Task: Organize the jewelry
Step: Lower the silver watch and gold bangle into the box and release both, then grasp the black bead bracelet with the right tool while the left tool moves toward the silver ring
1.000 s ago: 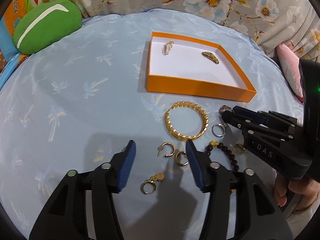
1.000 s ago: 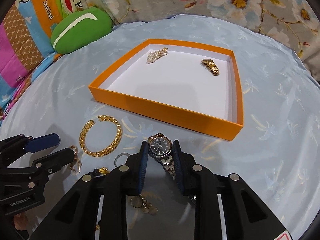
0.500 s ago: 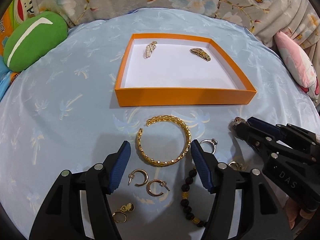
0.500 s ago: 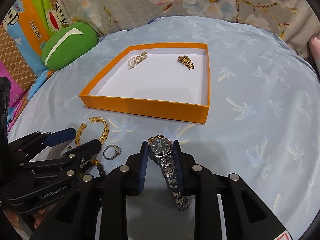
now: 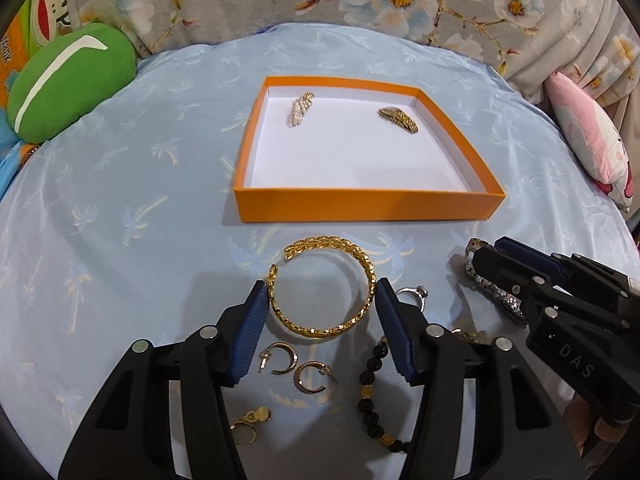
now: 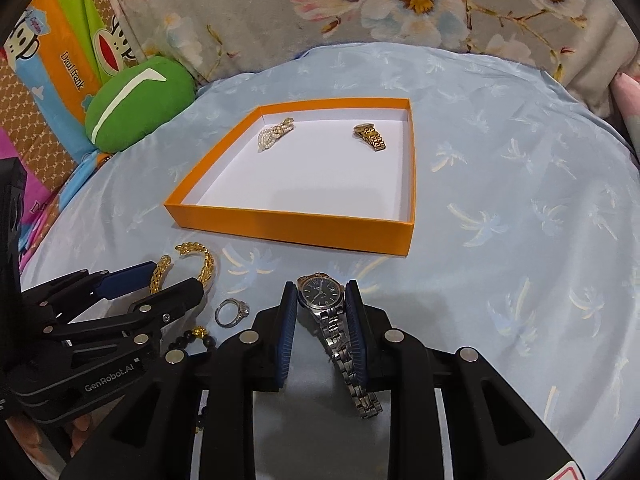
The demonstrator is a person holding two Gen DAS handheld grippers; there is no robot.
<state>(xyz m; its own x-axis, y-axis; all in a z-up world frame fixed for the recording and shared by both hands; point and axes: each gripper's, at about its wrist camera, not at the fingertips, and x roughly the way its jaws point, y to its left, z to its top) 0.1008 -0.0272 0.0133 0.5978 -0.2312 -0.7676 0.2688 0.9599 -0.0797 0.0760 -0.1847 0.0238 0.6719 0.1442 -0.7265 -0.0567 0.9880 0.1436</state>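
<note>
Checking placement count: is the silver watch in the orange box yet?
No, the silver watch sits clamped in the right tool, short of the orange box.

Bright, sharp; perhaps soft fisheye edges

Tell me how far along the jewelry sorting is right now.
Done: a pearl brooch and a gold watch lie in the orange box. In hand: the right tool grips a silver, dark-faced watch; the left tool is closing around the gold chain bangle. Left: silver ring, hoop earrings, black bead bracelet.
</note>
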